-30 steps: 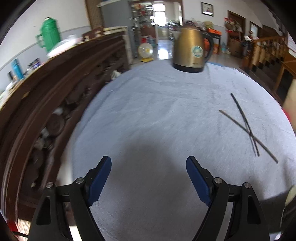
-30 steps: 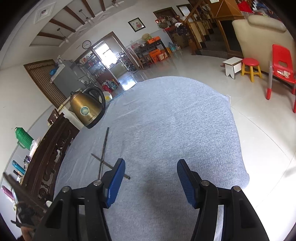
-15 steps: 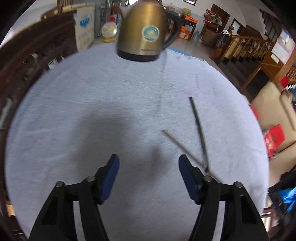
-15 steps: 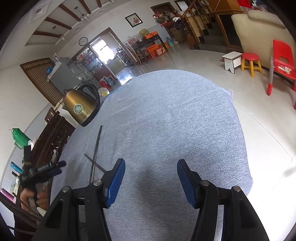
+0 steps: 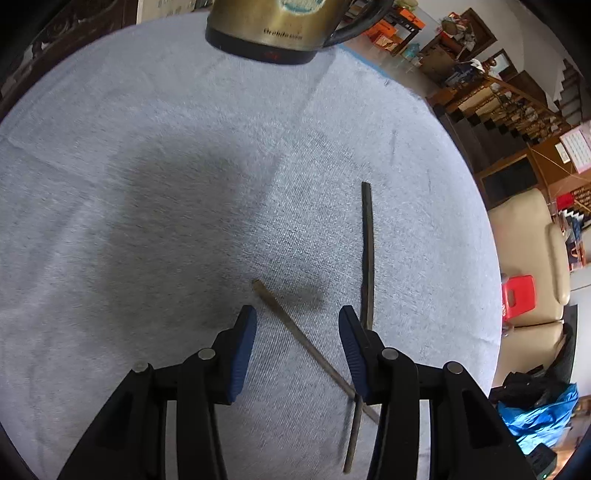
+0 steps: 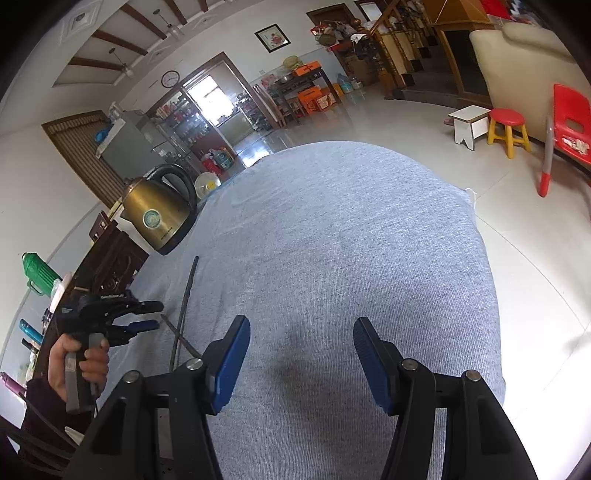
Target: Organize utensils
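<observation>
Two dark chopsticks lie crossed on the grey cloth. In the left wrist view one chopstick (image 5: 295, 326) runs diagonally between my open fingers, and the other chopstick (image 5: 367, 243) runs lengthwise past the right finger. My left gripper (image 5: 297, 332) is open and empty, low over the diagonal one. In the right wrist view the chopsticks (image 6: 186, 299) lie at the left, with the left gripper (image 6: 151, 315) over them. My right gripper (image 6: 301, 350) is open and empty above bare cloth.
A brass electric kettle (image 5: 280, 29) stands at the far edge of the table; it also shows in the right wrist view (image 6: 159, 214). A dark wooden cabinet (image 6: 110, 258) stands along the left side. A sofa (image 5: 528, 254) and red stools stand beyond the table's right edge.
My left gripper has swung right and come down over the crossed chopsticks, so one now lies between its fingers. The right gripper has hardly moved.
</observation>
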Available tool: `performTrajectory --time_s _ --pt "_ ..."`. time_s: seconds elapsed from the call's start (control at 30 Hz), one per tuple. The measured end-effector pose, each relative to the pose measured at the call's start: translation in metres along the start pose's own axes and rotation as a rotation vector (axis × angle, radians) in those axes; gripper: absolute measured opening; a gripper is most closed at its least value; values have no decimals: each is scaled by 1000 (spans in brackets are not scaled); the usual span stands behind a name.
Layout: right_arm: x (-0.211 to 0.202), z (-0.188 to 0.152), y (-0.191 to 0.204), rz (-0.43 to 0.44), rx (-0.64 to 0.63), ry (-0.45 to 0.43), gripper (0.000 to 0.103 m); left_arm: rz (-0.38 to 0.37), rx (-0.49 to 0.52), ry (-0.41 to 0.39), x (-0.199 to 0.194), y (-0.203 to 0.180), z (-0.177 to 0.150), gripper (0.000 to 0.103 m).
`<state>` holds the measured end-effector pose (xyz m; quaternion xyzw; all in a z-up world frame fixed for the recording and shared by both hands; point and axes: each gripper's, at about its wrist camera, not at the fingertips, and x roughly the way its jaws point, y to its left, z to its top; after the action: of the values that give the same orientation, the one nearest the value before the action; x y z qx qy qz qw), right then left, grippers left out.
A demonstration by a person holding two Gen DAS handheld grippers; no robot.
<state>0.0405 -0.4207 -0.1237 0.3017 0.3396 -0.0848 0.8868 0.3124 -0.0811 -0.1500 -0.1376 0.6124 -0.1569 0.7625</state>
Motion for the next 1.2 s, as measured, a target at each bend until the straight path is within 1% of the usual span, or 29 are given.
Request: performTrajectory --time_s 0.03,0.07,0.1,0.13,0.2,0.33,0.4,0.47,0.5,0.57,0.6,0.67,0.7,0.77,0.83,0.93,0.97,1.03,1.07,1.17,1.2 --pt "1 0 0 1 -2 1 62 6 9 -9 1 -3 1 45" --pt "3 1 1 2 -4 2 62 8 15 0 5 -5 3 41" --pt "4 2 2 3 -7 2 62 21 20 -7 7 -7 4 34" --pt "6 2 2 4 -9 2 62 34 23 -6 8 -8 4 30" --pt "8 3 2 5 -13 4 62 62 44 -7 11 -12 6 10" --pt "13 6 5 4 -30 9 62 85 94 -36 13 -15 9 6" --pt "17 9 10 3 -48 15 62 129 157 -59 12 -21 9 2" --pt "20 13 17 7 -71 19 62 164 222 -59 11 -25 12 1" --pt "22 15 22 10 -85 21 62 193 255 -52 11 -26 12 1" --pt "29 19 32 18 -120 33 62 236 276 -24 12 -21 14 1" --pt "34 21 39 26 -140 44 62 233 265 -16 12 -15 15 0" --pt "47 24 52 49 -172 69 62 179 220 0 7 -3 21 0" --pt "53 26 58 58 -181 82 62 138 190 10 5 2 23 0" --pt "64 28 67 77 -179 103 62 84 138 29 4 7 25 0" --pt "71 30 75 113 -161 114 62 38 106 59 6 7 26 1" --pt "72 30 83 130 -161 102 62 14 69 83 15 -2 29 4" --pt "73 29 85 130 -165 100 62 6 58 95 21 -6 28 9" --pt "73 29 86 128 -172 96 62 2 54 79 24 -14 28 17" --pt "72 29 85 125 -173 95 62 2 54 72 25 -19 26 23" --pt "73 32 80 117 -166 101 62 16 34 54 27 -26 24 25" --pt "73 32 80 117 -165 102 62 5 25 62 28 -27 24 27"
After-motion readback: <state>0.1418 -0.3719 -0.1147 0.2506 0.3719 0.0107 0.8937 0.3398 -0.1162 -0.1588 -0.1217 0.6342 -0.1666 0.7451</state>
